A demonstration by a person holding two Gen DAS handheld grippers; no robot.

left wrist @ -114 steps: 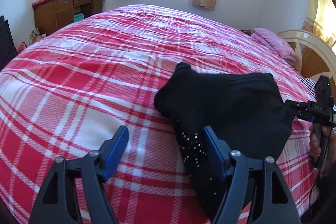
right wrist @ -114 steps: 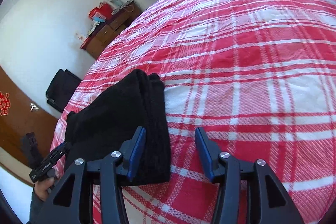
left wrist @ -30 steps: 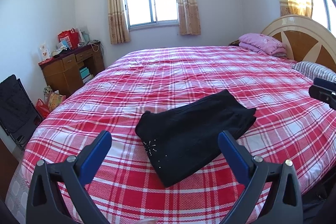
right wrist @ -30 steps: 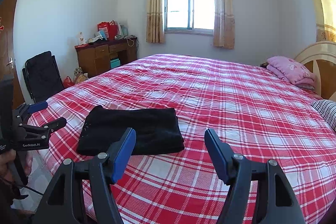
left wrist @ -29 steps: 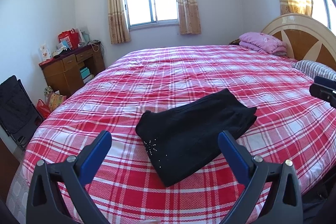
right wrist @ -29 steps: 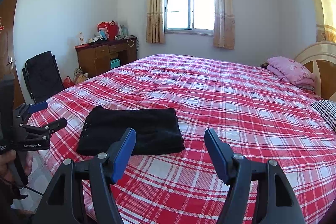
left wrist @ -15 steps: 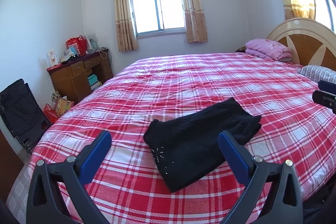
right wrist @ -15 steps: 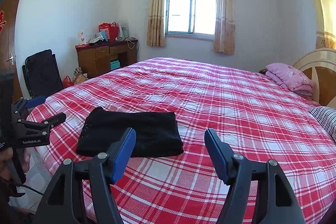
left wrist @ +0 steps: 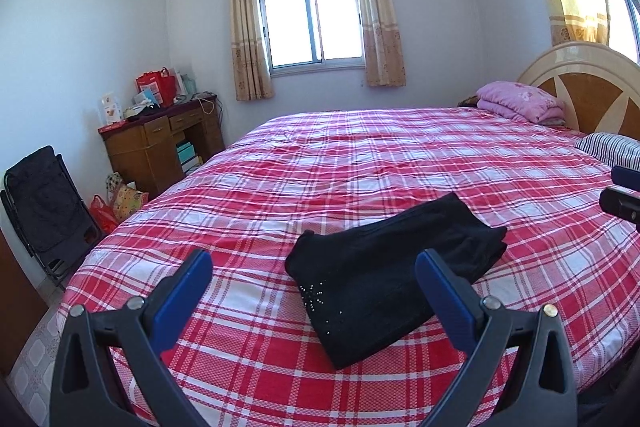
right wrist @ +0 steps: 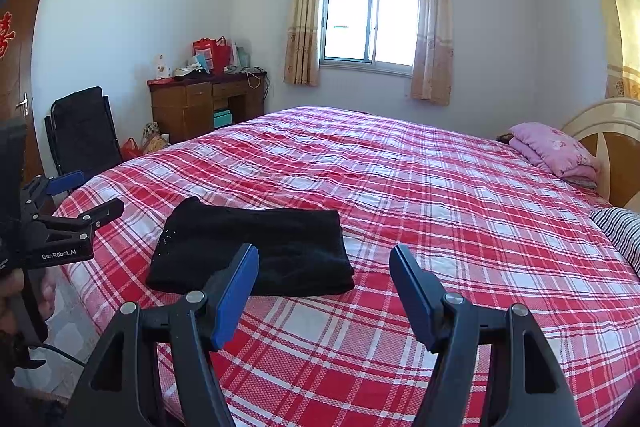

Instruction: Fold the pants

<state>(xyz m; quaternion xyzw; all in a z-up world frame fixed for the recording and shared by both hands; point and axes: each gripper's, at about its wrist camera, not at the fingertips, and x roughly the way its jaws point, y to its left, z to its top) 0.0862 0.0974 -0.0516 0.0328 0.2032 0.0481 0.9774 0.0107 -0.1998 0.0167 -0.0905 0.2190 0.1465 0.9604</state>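
Note:
The black pants point(left wrist: 394, 273) lie folded in a compact rectangle on the red plaid bed point(left wrist: 360, 163), near its foot edge. They also show in the right wrist view point(right wrist: 256, 247). My left gripper point(left wrist: 314, 277) is open and empty, held back above the bed's edge, apart from the pants. My right gripper point(right wrist: 324, 269) is open and empty, also held back from the pants. The left gripper also shows in the right wrist view point(right wrist: 76, 199) at the left edge. A tip of the right gripper shows in the left wrist view point(left wrist: 622, 193) at the right edge.
A wooden desk point(left wrist: 160, 143) with bags stands by the far left wall. A black folding chair point(left wrist: 44, 203) is beside the bed's foot. Pink folded bedding point(left wrist: 520, 105) and a striped pillow point(left wrist: 612, 147) lie by the headboard point(left wrist: 592, 91). A window point(left wrist: 312, 27) is behind.
Both grippers have drawn back and up from the bed since they were close over the pants. In the last second the views tilted up slightly; the pants stay still.

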